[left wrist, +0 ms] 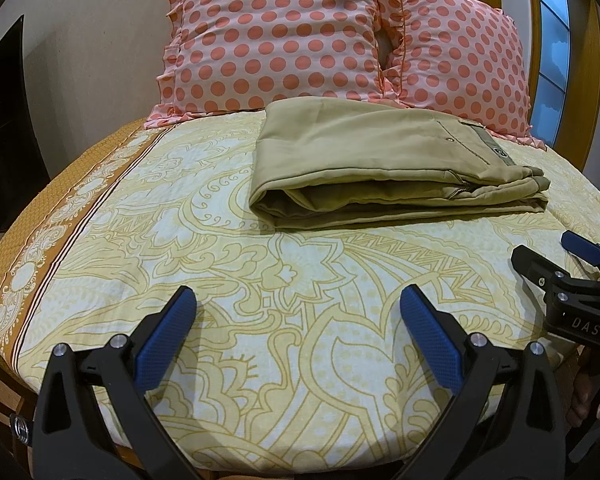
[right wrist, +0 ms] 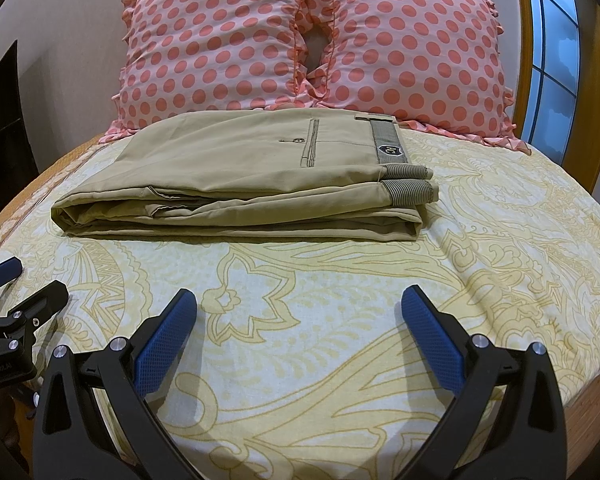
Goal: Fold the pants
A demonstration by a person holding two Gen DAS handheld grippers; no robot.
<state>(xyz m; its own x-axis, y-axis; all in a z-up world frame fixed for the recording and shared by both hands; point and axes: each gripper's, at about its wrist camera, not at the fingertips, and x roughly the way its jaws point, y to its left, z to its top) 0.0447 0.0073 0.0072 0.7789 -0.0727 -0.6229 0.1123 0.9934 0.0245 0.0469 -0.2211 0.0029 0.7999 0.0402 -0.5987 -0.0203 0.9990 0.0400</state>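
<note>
Khaki pants (left wrist: pixel 380 160) lie folded into a flat stack on the bed, waistband to the right, back pocket and button on top. They also show in the right wrist view (right wrist: pixel 236 176). My left gripper (left wrist: pixel 298 304) is open and empty, hovering over the sheet well short of the pants. My right gripper (right wrist: pixel 298 304) is open and empty, also short of the pants. The right gripper shows at the right edge of the left wrist view (left wrist: pixel 556 256); the left gripper shows at the left edge of the right wrist view (right wrist: pixel 24 280).
The bed has a yellow patterned sheet (left wrist: pixel 260 300) with a brown border at the left (left wrist: pixel 60 216). Two pink polka-dot pillows (right wrist: pixel 220 40) (right wrist: pixel 412 48) stand behind the pants against the headboard. A window (right wrist: pixel 552 60) is at the right.
</note>
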